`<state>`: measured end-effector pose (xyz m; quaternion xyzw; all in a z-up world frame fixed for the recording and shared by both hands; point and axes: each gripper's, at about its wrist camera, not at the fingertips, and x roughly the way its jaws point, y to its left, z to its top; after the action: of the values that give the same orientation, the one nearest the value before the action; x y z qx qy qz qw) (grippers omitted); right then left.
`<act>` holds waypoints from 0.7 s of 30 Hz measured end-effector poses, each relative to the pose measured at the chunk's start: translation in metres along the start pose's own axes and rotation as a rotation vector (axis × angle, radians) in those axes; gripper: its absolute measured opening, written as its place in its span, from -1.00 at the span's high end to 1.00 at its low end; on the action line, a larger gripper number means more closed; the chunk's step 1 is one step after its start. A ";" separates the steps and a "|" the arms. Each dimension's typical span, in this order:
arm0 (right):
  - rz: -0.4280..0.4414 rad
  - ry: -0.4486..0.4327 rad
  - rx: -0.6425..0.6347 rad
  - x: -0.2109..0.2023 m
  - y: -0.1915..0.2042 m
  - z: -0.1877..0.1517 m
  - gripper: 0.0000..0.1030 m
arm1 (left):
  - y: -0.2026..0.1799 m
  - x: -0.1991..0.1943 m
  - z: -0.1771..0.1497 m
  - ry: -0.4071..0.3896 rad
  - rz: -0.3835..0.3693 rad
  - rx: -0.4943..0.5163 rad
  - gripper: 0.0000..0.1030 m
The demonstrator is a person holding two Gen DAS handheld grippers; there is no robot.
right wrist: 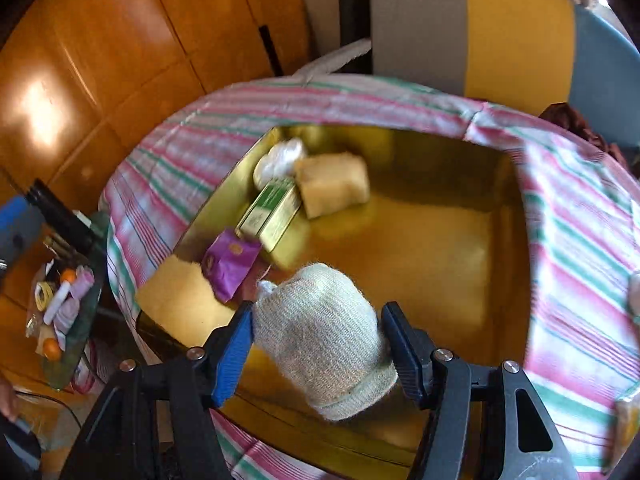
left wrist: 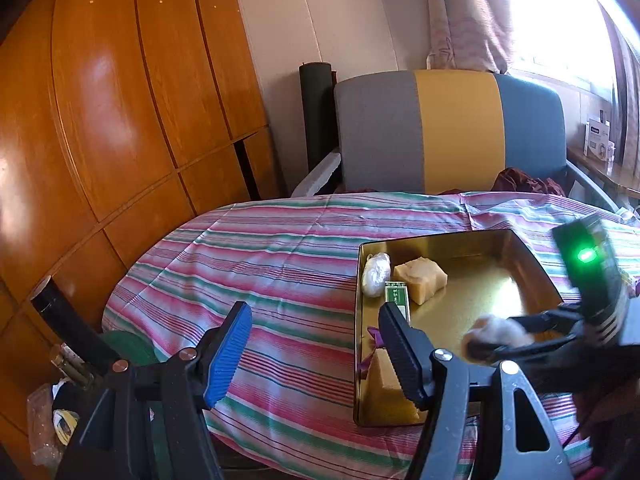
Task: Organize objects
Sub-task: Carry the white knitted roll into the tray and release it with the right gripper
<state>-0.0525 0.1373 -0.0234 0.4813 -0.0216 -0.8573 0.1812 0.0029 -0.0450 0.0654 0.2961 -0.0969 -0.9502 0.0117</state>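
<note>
A gold metal tray [right wrist: 460, 248] lies on the striped tablecloth [left wrist: 280, 264]; it also shows in the left wrist view [left wrist: 476, 292]. In it are a white wrapped bundle [right wrist: 280, 160], a tan sponge block [right wrist: 332, 184], a green and gold box [right wrist: 272, 208], a purple packet [right wrist: 230, 264] and a yellow block [right wrist: 180, 300]. My right gripper [right wrist: 316, 344] is shut on a rolled grey knitted sock [right wrist: 320, 340] above the tray's near side. My left gripper [left wrist: 316, 348] is open and empty over the cloth at the tray's left edge.
A grey, yellow and blue chair [left wrist: 448, 128] stands behind the table. Wooden cabinets [left wrist: 120, 100] fill the left. A low glass side table [right wrist: 68, 312] with small items and oranges sits at the left below the table.
</note>
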 end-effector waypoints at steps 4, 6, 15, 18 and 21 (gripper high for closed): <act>0.038 0.046 -0.010 0.020 0.015 -0.004 -0.32 | 0.002 0.002 -0.003 0.004 0.002 -0.004 -0.30; 0.056 0.065 -0.020 0.026 0.022 -0.006 -0.40 | 0.004 0.003 -0.003 0.006 0.004 -0.005 -0.30; 0.096 0.018 -0.016 0.013 0.023 -0.010 -0.54 | 0.007 0.004 -0.005 0.008 -0.001 -0.015 -0.30; 0.093 -0.012 0.005 -0.001 0.016 -0.011 -0.57 | 0.007 0.003 -0.005 0.004 -0.002 -0.017 -0.31; 0.064 -0.050 0.022 -0.018 0.004 -0.013 -0.60 | 0.006 0.002 -0.004 0.001 -0.003 -0.015 -0.31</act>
<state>-0.0321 0.1412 -0.0148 0.4606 -0.0508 -0.8627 0.2026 0.0032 -0.0520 0.0627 0.2964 -0.0896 -0.9508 0.0126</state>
